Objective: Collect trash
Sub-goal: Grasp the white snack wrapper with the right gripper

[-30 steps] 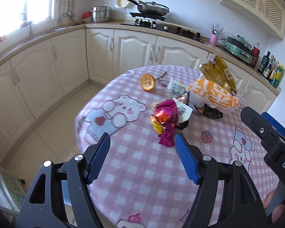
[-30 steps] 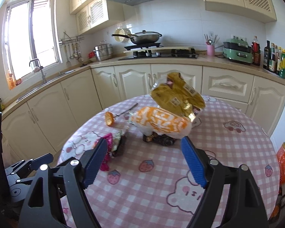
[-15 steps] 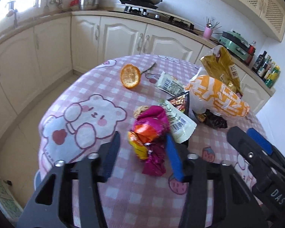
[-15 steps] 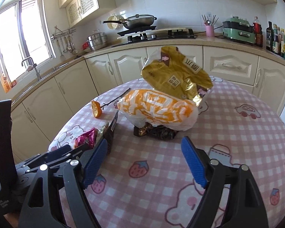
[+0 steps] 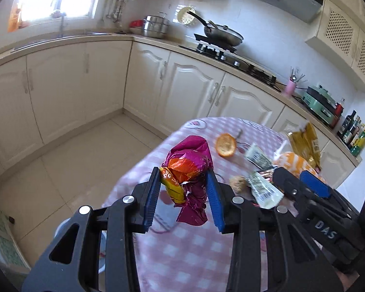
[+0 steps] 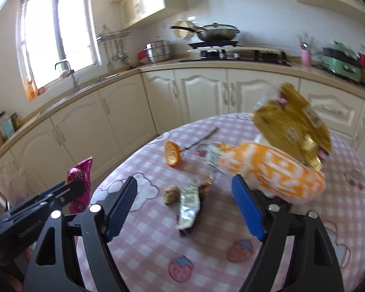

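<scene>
While the left gripper (image 5: 183, 194) hangs off the near edge of the desk (image 5: 194, 250), its jaws are clenched on a crumpled magenta and orange wrapper (image 5: 188, 168), lifted clear of the pink checked cloth. The right gripper (image 6: 183, 209) hovers over the desk with its jaws released and nothing between them; below it lie a silver wrapper (image 6: 189, 200) and a small brown crumb ball (image 6: 170, 192). Farther back sit an orange peel (image 6: 172, 155), an orange and white bag (image 6: 272, 170) and a gold bag (image 6: 292, 126).
</scene>
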Action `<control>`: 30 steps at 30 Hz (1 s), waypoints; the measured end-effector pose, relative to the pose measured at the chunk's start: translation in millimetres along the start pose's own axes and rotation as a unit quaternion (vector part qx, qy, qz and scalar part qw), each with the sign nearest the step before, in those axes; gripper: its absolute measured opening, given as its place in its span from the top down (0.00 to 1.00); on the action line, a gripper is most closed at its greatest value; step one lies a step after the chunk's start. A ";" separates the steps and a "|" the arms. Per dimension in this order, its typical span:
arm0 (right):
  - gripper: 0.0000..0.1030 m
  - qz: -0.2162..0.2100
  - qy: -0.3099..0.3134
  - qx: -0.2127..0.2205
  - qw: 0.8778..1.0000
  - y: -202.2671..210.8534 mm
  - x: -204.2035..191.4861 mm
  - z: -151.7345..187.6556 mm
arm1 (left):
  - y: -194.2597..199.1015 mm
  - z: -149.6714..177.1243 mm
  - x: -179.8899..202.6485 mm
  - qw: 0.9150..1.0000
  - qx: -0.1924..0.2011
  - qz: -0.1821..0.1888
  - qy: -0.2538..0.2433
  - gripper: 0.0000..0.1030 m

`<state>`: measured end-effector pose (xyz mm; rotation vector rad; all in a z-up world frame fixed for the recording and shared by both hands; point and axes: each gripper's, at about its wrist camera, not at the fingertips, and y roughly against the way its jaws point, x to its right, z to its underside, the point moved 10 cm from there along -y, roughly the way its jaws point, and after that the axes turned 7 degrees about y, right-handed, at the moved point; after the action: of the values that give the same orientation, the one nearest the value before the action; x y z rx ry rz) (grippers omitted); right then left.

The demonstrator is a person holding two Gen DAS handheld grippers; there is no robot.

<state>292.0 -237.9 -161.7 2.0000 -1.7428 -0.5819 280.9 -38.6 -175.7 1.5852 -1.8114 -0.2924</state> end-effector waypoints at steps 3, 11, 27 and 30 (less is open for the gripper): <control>0.29 0.010 0.032 -0.029 0.999 -26.0 -11.4 -0.1 | -1.3 -6.5 -13.5 1.000 -0.003 -0.001 0.010 0.65; 0.49 0.047 0.038 -0.093 0.994 -52.5 8.6 25.4 | -4.7 1.9 -15.7 1.000 -0.015 0.011 0.008 0.65; 0.98 0.026 0.042 -0.066 0.997 -28.0 0.1 25.5 | 2.7 4.1 -19.7 0.999 -0.019 0.024 0.012 0.65; 0.95 0.009 0.029 -0.077 0.997 -26.7 -2.1 29.5 | 4.8 5.3 -17.9 0.999 -0.021 0.028 0.009 0.65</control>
<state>296.7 -233.7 -201.0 1.8760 -1.6282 -0.6255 274.0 -22.2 -183.1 1.5017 -1.8206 -0.2881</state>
